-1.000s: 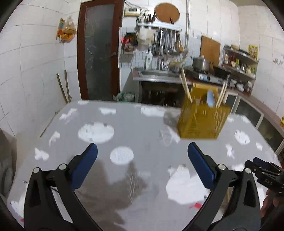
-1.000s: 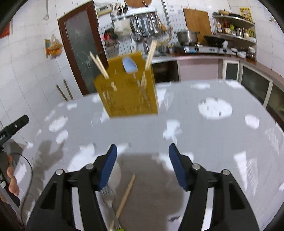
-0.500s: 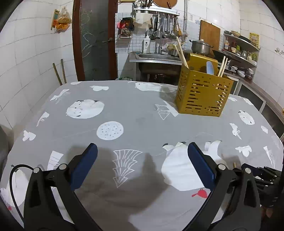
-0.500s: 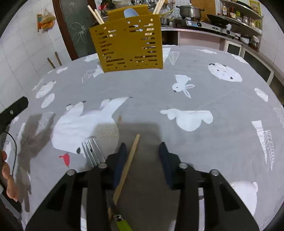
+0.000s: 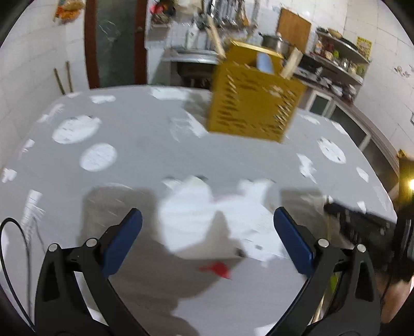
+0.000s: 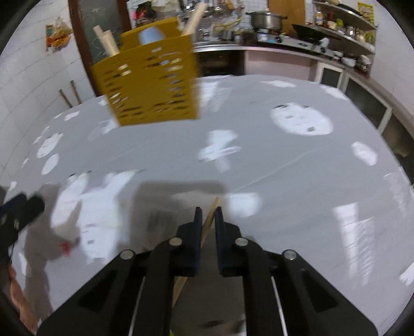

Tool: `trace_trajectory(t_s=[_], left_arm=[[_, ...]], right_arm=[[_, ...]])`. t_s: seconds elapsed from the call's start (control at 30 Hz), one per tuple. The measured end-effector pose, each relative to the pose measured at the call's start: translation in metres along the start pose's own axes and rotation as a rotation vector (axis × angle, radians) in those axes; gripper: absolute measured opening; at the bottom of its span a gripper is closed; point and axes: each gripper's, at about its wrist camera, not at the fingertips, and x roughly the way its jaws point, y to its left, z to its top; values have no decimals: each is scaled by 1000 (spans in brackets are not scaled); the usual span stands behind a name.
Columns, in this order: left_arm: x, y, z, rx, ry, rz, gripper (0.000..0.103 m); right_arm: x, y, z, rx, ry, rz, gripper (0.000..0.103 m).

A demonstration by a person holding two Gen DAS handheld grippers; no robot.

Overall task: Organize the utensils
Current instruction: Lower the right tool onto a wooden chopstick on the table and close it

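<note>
The right gripper (image 6: 206, 215) has its blue pads closed on a wooden chopstick (image 6: 210, 216), which runs slantwise between them, its far tip poking out just past the fingertips and its near end passing under the gripper's black frame. The chopstick lies low over the grey tablecloth (image 6: 297, 181) (whether it touches the cloth cannot be told through the blur).

The left gripper (image 5: 207, 236) is wide open, its two blue pads (image 5: 121, 245) well apart with nothing between them, only the cloth and its white animal print below. It hangs over the near part of the table.

A yellow slotted holder (image 6: 152, 88) stands upright toward the far side of the table, well apart from both grippers. It holds several pale sticks and a light blue spoon-like piece (image 6: 151, 35), all standing up out of its top.

In the right wrist view the left gripper's dark body shows at the left edge, with part of a hand (image 6: 15, 292) beneath it. Behind the table are a tiled wall, a dark door (image 5: 116, 41) and a kitchen counter with a steel pot (image 6: 265, 19).
</note>
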Motion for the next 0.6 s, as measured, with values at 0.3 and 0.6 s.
trace_trajectory(t_s=[0.3,0.6], left_arm=[[35,-71,-9,12,126,-87,98],[54,-76,11,15,129,-71,98]], right_arm=[[3,-91,14,127,-13,-25,10],[22,-58,23,120,14,124,7]])
